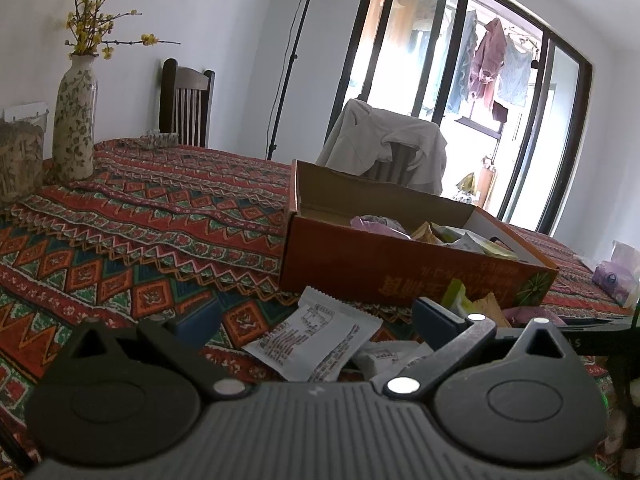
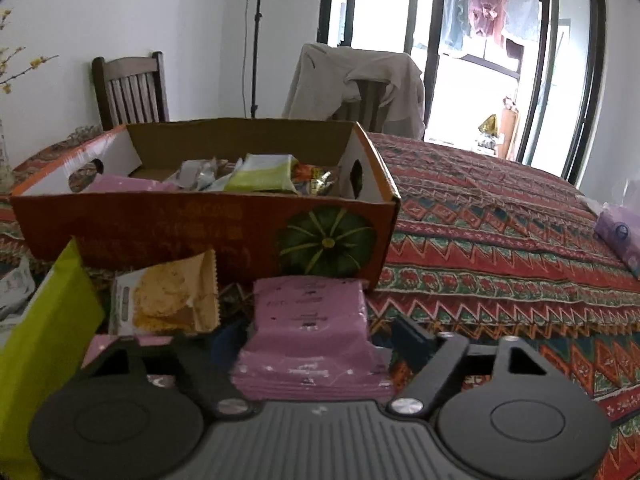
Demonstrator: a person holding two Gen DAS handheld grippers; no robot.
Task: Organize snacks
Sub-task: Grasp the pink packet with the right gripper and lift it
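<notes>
Straddling purple packet (image 2: 310,344), right claw (image 2: 320,338), box (image 2: 208,228) edge ahead

Your right side has open patterned tablecloth (image 2: 500,240) beyond the orange cardboard box (image 2: 208,228). Straight ahead, its near wall blocks you, with loose snack packets (image 2: 168,296) crowded against it. Far left: floral ceramic vase (image 1: 76,120) at bench edge.

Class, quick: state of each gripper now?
Left gripper: open, holding nothing.
Right gripper: around the purple snack packet; grip cannot be told.
</notes>
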